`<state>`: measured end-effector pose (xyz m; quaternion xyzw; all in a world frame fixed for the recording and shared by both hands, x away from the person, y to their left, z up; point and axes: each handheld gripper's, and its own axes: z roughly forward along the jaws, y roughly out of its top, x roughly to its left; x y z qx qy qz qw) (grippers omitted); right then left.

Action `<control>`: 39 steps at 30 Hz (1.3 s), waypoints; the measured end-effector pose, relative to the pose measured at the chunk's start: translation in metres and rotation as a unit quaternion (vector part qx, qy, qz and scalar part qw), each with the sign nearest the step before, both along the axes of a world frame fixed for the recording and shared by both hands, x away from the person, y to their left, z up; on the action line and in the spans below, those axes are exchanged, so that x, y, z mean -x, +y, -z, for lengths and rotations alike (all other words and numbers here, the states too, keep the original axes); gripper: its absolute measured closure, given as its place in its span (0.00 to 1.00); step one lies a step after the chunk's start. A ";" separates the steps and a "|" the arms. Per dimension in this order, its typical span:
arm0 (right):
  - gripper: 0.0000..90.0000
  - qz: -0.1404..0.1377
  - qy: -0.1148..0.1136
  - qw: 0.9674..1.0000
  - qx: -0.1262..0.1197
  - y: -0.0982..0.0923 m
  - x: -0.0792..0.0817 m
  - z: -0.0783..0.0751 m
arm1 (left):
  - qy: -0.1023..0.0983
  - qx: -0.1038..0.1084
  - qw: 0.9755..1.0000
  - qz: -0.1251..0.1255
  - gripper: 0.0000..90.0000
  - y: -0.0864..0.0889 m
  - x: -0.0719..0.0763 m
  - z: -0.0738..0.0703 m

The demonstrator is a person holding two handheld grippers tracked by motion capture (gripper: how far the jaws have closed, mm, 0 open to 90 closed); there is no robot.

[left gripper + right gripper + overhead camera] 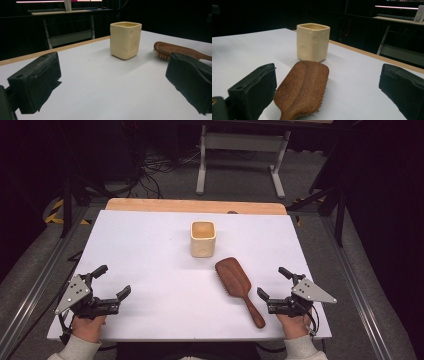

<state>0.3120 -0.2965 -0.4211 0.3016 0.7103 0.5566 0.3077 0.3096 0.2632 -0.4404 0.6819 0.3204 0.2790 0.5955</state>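
The counter [150,245] has a white top with a strip of bare wood [195,205] along its far edge. Beyond that edge lies a grey floor [240,175], where a white desk frame [242,142] stands on two legs. Left of the frame, a tangle of black cables [155,167] runs over the floor. Metal rails [35,290] flank the counter on both sides, with yellow and black tape [55,212] near the left one. The room behind is dark; a pink-lit strip [58,1] glows above a far desk.
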 end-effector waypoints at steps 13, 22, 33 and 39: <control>0.03 -0.005 0.001 1.000 0.002 0.000 0.001 -0.004 | 0.007 -0.013 1.000 0.005 0.01 0.001 -0.002 -0.002; 0.03 -0.011 0.003 1.000 0.003 0.001 0.001 -0.005 | 0.009 -0.012 1.000 0.004 0.01 0.004 -0.002 -0.003; 0.06 -0.025 0.010 0.999 0.018 0.007 0.000 -0.007 | 0.024 -0.034 0.999 0.016 0.03 0.005 -0.002 -0.007; 0.07 -0.045 0.024 0.998 0.023 0.018 -0.007 -0.013 | 0.020 -0.039 0.999 0.016 0.03 0.005 -0.001 -0.008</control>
